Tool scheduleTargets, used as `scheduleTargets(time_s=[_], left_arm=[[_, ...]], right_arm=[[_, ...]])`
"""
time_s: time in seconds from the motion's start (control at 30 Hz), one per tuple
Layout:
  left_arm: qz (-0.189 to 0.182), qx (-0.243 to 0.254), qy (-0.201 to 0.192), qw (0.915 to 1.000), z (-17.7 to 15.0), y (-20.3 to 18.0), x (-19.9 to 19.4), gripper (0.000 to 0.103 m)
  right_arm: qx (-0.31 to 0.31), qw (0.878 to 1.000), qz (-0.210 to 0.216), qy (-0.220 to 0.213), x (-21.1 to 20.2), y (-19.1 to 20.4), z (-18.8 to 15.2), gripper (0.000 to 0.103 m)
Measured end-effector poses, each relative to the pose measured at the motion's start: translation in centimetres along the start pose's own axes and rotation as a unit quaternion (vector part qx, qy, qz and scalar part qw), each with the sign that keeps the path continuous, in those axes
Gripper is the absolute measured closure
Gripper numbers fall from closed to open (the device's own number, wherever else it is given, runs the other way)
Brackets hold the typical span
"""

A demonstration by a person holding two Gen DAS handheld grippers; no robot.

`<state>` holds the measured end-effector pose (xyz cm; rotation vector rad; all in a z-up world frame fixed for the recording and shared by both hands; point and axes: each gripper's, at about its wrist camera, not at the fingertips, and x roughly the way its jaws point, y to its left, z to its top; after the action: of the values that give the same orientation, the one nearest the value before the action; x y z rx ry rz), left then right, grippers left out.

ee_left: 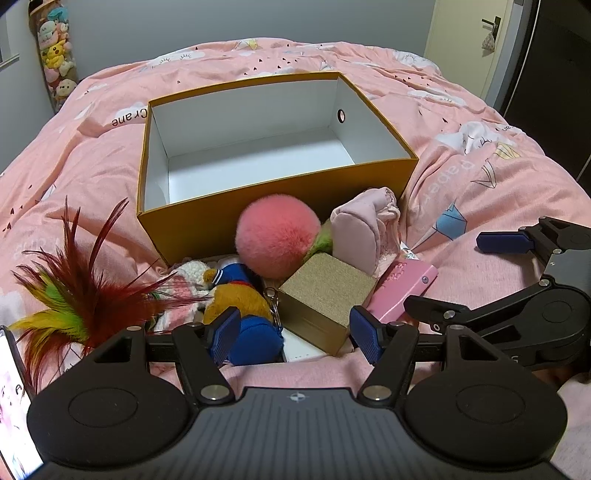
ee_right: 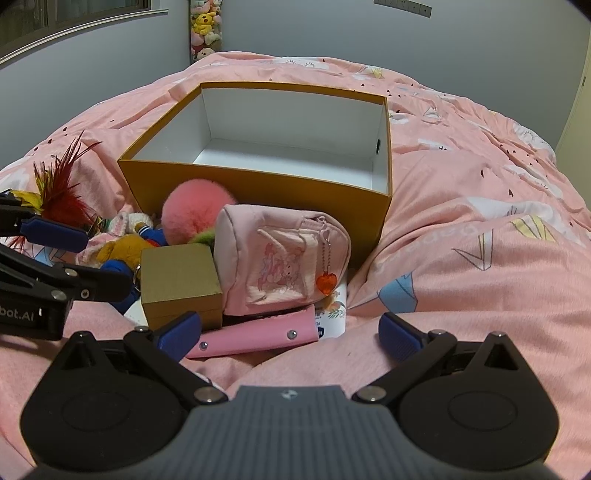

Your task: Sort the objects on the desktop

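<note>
An open orange box [ee_left: 177, 229] [ee_right: 258, 192] with a white, bare inside stands on the pink bed. In front of it lies a heap: a fluffy pink ball [ee_left: 277, 236] [ee_right: 192, 214], a small gold box [ee_left: 321, 295] [ee_right: 177, 280], a pale pink pouch [ee_left: 358, 236] [ee_right: 280, 258] with a red heart charm [ee_right: 325, 283], a flat pink case [ee_left: 402, 288] [ee_right: 255, 336], a brown and blue plush toy [ee_left: 240, 306] [ee_right: 118, 254] and a feather toy [ee_left: 70, 295] [ee_right: 62, 188]. My left gripper [ee_left: 295, 336] hangs open just before the plush and gold box. My right gripper [ee_right: 291, 332] stands open over the pink case, holding nothing.
The rumpled pink quilt [ee_left: 480, 155] [ee_right: 480, 221] spreads around the box. A column of plush toys [ee_left: 55, 55] [ee_right: 205, 26] hangs on the far wall. A door [ee_left: 469, 44] is at the back right. A phone screen [ee_left: 14, 406] shows at the left edge.
</note>
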<state>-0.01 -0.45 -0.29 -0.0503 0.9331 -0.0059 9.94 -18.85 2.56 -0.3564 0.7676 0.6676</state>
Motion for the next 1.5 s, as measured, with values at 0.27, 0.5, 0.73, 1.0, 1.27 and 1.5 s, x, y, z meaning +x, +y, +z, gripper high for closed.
scheduleTargets(time_s=[0.27,0.5,0.73,1.0,1.27,1.5], left_arm=[[0.001,-0.001,0.000,1.0000,-0.02,-0.01,0.01,0.026],[0.002,-0.001,0.000,1.0000,0.00,-0.04,0.01,0.026],[0.002,-0.003,0.001,1.0000,-0.20,-0.15,0.06,0.026],[0.002,-0.003,0.003,1.0000,-0.20,-0.17,0.10,0.026],[0.002,-0.004,0.006,1.0000,-0.26,-0.36,0.11,0.026],[0.000,0.001,0.003,1.0000,-0.19,-0.60,-0.02,0.026]], right_arm=[[0.000,1.000,0.000,0.000,-0.03,0.01,-0.08,0.001],[0.000,1.000,0.001,0.001,-0.02,0.06,-0.15,0.001],[0.000,1.000,0.003,0.002,0.08,0.12,-0.17,0.001],[0.000,1.000,0.004,0.004,0.09,0.26,-0.28,0.001],[0.001,1.000,0.006,0.006,0.13,0.16,-0.30,0.001],[0.003,1.000,0.008,0.008,0.14,-0.08,-0.20,0.001]])
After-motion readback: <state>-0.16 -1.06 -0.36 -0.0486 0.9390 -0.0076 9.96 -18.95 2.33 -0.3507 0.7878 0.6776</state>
